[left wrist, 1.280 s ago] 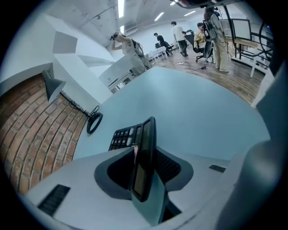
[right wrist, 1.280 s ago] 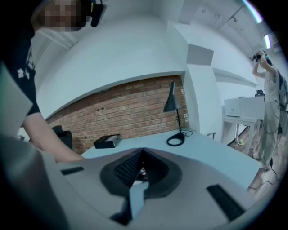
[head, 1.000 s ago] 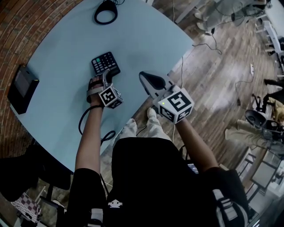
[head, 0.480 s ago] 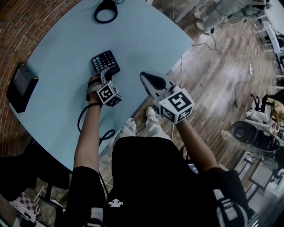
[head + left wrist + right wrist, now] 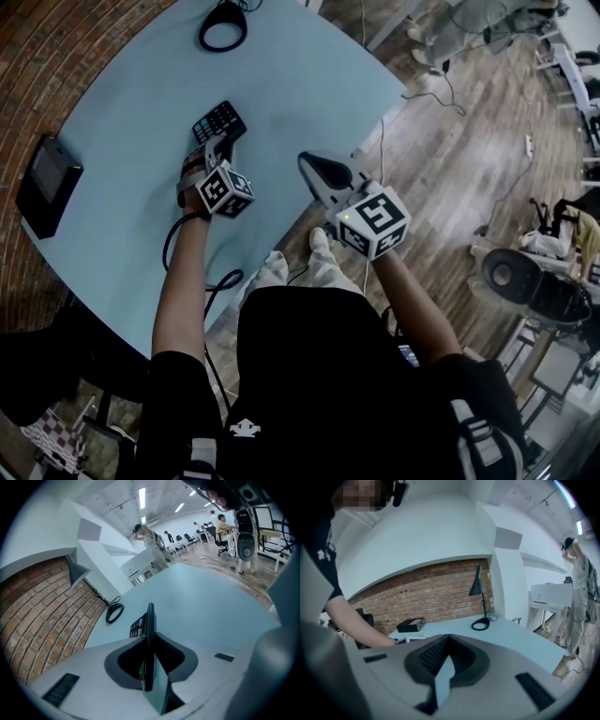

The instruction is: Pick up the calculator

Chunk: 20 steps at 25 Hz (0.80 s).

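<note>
The black calculator (image 5: 220, 120) hangs tilted just above the light blue table (image 5: 300, 75), its near end pinched in my left gripper (image 5: 216, 148). In the left gripper view the calculator (image 5: 149, 618) stands edge-on between the jaws of that gripper (image 5: 151, 644), with some keys (image 5: 136, 626) showing on its left face. The jaws have just been closing and now press on it. My right gripper (image 5: 317, 172) hovers past the table's near edge, over the floor, with its jaws together and nothing in them (image 5: 448, 641).
A black lamp base ring (image 5: 223, 24) with its cable lies at the table's far end. A black box (image 5: 47, 184) sits at the left edge by the brick wall. Wooden floor, cables and chairs (image 5: 525, 281) lie to the right.
My left gripper has risen and rolled a little, taking hold of the calculator and tipping it up off the table. The right gripper has stayed where it was.
</note>
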Available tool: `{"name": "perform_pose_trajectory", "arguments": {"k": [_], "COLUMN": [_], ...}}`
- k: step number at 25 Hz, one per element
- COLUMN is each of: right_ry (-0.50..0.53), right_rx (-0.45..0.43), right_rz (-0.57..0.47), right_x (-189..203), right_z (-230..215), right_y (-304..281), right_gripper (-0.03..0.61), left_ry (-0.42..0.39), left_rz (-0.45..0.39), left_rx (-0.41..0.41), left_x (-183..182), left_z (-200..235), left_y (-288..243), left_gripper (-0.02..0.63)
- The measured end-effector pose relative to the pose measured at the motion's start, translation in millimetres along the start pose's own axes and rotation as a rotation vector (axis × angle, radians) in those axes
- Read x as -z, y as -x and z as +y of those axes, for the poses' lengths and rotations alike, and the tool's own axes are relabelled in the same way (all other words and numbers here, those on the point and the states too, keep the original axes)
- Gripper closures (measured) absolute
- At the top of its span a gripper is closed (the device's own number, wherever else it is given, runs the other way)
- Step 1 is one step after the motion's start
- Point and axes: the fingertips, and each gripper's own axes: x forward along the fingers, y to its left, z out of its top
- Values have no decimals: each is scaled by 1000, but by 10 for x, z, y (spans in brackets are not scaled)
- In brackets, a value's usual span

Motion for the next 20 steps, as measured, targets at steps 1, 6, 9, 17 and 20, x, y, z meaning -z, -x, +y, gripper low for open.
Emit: {"name": "perform_pose_trajectory", "arguments": {"k": [1, 6, 9, 17, 20], "right_ry": [1, 19, 32, 56, 68], "right_rx": [-1, -15, -23, -38, -42], "right_rz": [-3, -11, -18, -39, -51], "right_x": [-7, -76, -116, -219, -282], "right_z": [8, 42, 61, 150, 174], "right_y": [9, 49, 53, 35, 15], "right_gripper": [574, 574, 574, 574, 574], "left_ry": [16, 84, 125, 210, 249], "left_rz": [-4, -50, -94, -159, -189], "left_rx": [-1, -22, -39, -77, -91], "left_x": [-6, -69, -155, -279, -334], "left_z": [48, 179, 235, 377, 452], "left_y": [24, 181, 297, 567, 674], "left_gripper": [541, 546, 546, 546, 546]}}
